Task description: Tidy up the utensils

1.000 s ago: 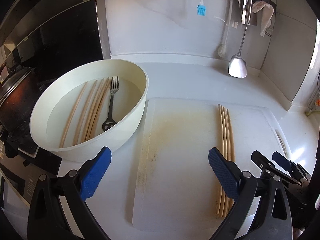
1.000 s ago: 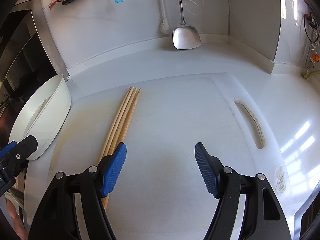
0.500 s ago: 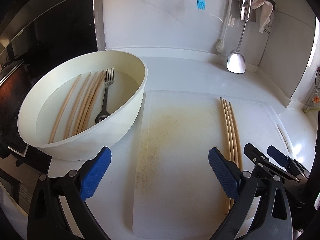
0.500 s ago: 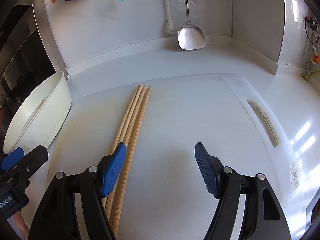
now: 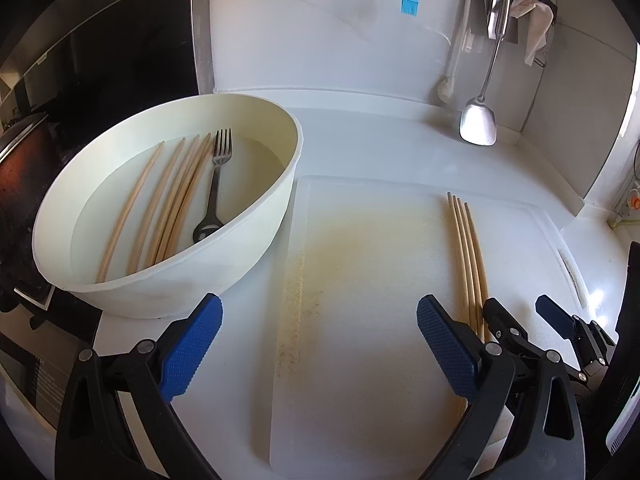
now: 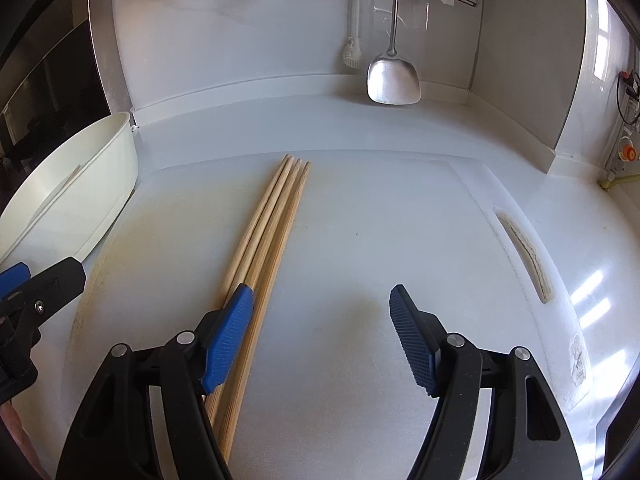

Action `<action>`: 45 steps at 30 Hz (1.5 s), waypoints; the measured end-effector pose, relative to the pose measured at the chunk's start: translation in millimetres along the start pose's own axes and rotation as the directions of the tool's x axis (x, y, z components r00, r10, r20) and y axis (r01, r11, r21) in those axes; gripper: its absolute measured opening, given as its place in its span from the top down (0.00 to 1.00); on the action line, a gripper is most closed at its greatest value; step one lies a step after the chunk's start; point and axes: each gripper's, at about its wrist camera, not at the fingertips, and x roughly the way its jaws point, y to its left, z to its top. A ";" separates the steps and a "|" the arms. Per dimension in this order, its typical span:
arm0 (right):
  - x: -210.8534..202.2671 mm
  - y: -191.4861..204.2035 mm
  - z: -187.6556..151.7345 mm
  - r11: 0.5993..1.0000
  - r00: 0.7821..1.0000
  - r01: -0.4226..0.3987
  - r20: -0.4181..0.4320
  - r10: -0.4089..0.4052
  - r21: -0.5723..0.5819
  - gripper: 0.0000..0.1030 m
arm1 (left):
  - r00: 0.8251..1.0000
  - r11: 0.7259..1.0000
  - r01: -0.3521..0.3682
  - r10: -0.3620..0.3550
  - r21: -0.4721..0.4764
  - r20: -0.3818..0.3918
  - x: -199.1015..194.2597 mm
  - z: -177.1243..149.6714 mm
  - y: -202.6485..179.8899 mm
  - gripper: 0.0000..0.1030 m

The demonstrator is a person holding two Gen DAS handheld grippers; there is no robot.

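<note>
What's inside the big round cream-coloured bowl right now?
Inside the cream round bowl lie several light wooden chopsticks and one dark metal fork, tines toward the far wall. The bowl's near wall hides their lower ends, so anything lying there cannot be seen.

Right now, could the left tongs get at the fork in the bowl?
Probably yes. The left tongs are open and empty, the bowl has no cover, and the fork lies exposed beside the chopsticks, with nothing above it.

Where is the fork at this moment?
In the left wrist view, the fork lies inside the white bowl at left, tines away, just right of the chopsticks there.
</note>
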 end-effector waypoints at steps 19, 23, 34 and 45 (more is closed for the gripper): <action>-0.6 -16.0 -1.3 0.998 1.000 0.003 0.027 -0.001 -0.061 0.87 | 0.996 0.996 0.077 -0.074 0.051 -0.054 27.0 0.6 -45.3 0.07; -0.9 -31.8 -3.0 0.999 1.000 0.015 0.025 -0.014 -0.034 0.87 | 0.995 0.995 0.081 -0.077 0.062 -0.068 35.7 1.5 -54.1 0.07; -4.0 -40.8 -8.2 1.000 0.999 -0.015 0.031 0.016 -0.014 0.86 | 0.995 0.991 0.055 -0.045 0.120 -0.086 54.0 -1.8 -71.2 0.07; -2.2 -42.5 -6.5 1.000 0.999 -0.026 0.026 0.026 -0.009 0.76 | 0.994 0.992 0.068 -0.060 0.102 -0.086 60.5 0.8 -71.8 0.05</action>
